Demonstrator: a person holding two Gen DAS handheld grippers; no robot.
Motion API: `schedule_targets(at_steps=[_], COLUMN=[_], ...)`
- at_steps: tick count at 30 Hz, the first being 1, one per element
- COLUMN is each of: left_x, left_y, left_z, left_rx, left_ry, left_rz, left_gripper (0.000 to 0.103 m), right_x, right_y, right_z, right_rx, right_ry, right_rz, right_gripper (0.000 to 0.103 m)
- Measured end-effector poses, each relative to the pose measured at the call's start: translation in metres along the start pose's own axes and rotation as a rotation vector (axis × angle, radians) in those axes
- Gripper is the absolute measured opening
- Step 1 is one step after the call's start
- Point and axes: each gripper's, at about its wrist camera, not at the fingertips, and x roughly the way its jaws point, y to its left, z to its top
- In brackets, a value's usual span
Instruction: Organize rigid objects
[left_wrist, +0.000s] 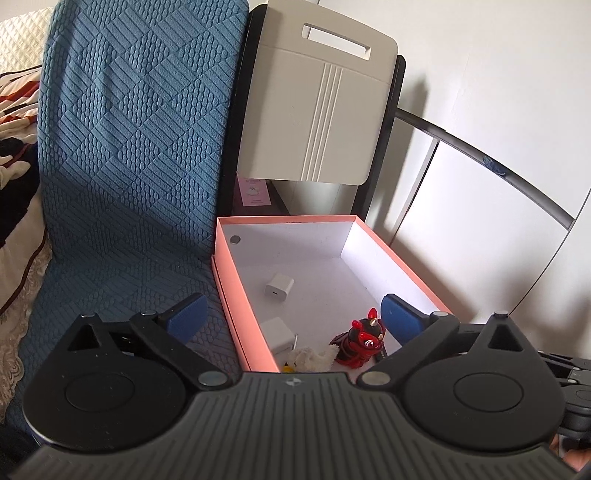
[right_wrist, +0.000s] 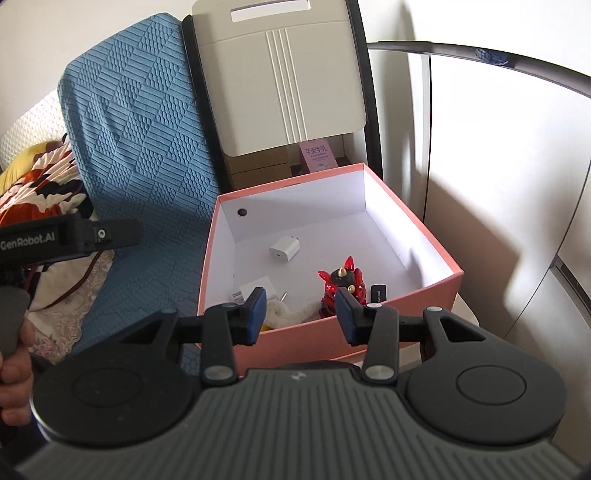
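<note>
While both grippers hang empty above the pink box (right_wrist: 332, 343), left gripper (left_wrist: 291, 317) spread wide, right gripper (right_wrist: 300, 314) half open, the red figurine (right_wrist: 341, 288) stands inside near the front wall. Tipping is risked if it is clipped by a pad.

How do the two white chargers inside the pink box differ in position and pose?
The far charger lies alone mid-floor, port facing the cameras; the near charger sits by the front wall, touching the white plush, prongs showing. The near charger looks larger. Both are white, boxy, in the pink box.
</note>
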Motion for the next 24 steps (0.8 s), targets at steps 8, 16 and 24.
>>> schedule_targets(at_steps=[8,16,24], left_x=[-0.004,-0.008,-0.005], left_y=[0.011,0.016,0.013], left_z=[-0.008,-0.015,-0.018], left_rx=[-0.013,-0.009,-0.001], left_ry=[0.000,0.025,0.052], left_rz=[0.039,0.052,0.072], left_gripper=[0.103,0.103,0.103], right_x=[-0.007,-0.002,-0.002], right_y=[0.001,0.000,0.000], right_z=[-0.002,-0.005,-0.006], right_rx=[-0.008,-0.002,0.003], right_ry=[-0.014,-0.001,0.002], right_rz=[-0.027,-0.042,-0.065], right_gripper=[0.062,0.089,0.103])
